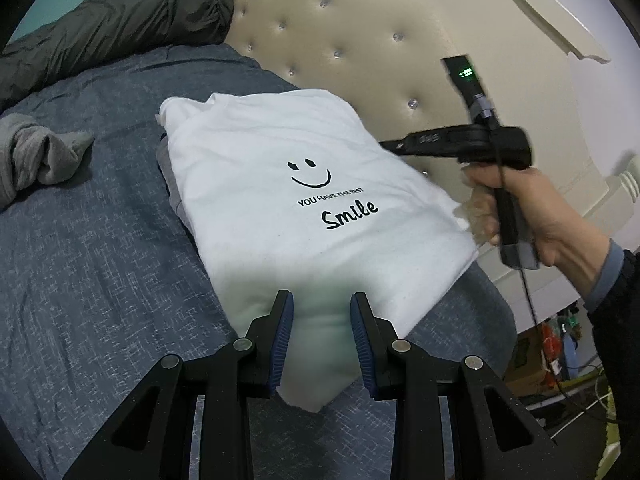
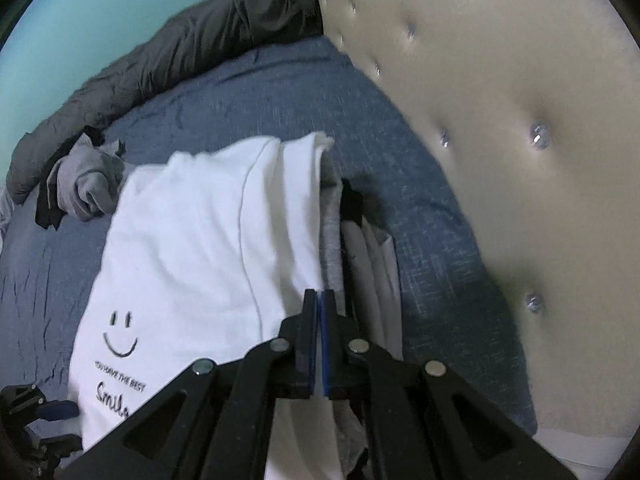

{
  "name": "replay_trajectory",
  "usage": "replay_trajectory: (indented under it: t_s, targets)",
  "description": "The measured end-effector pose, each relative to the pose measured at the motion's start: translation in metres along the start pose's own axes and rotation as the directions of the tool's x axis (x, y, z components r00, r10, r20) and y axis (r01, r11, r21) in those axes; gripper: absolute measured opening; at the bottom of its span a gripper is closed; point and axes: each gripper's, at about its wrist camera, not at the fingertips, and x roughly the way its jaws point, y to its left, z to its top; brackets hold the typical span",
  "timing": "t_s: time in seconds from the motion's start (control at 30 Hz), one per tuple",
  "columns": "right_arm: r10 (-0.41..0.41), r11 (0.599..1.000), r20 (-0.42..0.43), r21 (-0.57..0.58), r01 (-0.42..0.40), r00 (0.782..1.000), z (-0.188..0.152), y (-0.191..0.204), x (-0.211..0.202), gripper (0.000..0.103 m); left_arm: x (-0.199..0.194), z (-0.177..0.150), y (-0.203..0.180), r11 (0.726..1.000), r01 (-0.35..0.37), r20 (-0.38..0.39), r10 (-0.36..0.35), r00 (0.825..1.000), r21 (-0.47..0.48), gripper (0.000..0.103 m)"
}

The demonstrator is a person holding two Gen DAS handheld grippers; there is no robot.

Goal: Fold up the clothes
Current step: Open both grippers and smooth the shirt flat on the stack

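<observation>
left wrist view: close above the near edge of the white shirt (image 1: 304, 184), looking down and forward across it toward the headboard (image 1: 360, 40)
right wrist view: close over the shirt's (image 2: 192, 240) headboard-side edge, looking steeply down along that edge; headboard (image 2: 520, 120) on its right
shared: shirt with its smile print, blue bedspread (image 1: 100, 260), grey bundle (image 1: 40, 156), dark quilt (image 1: 120, 28), headboard

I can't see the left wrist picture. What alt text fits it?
A folded white T-shirt with a smiley print lies on a blue bed; the left gripper straddles its near edge. A hand holds the right gripper by the cream headboard.
</observation>
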Motion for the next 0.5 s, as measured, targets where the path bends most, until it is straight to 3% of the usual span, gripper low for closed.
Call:
replay_trajectory:
  t_s: [0.23, 0.33, 0.5]
  targets:
    - [0.098, 0.995, 0.114, -0.025, -0.096, 0.989, -0.01, 0.011, -0.054, 0.0, -0.001, 0.0, -0.001, 1.0, -0.01, 0.002, 0.01, 1.0, 0.001, 0.032]
    - [0.166, 0.984, 0.064, -0.079, -0.161, 0.984, -0.032, 0.026, -0.054, 0.0, -0.001, -0.001, -0.001, 1.0, -0.014, 0.004, 0.014, 1.0, -0.006, 0.032]
    - [0.112, 0.994, 0.014, -0.021, -0.111, 0.994, -0.066, 0.005, -0.031, 0.0, -0.002, -0.003, -0.004, 1.0, -0.017, 0.007, 0.017, 1.0, 0.001, 0.032]
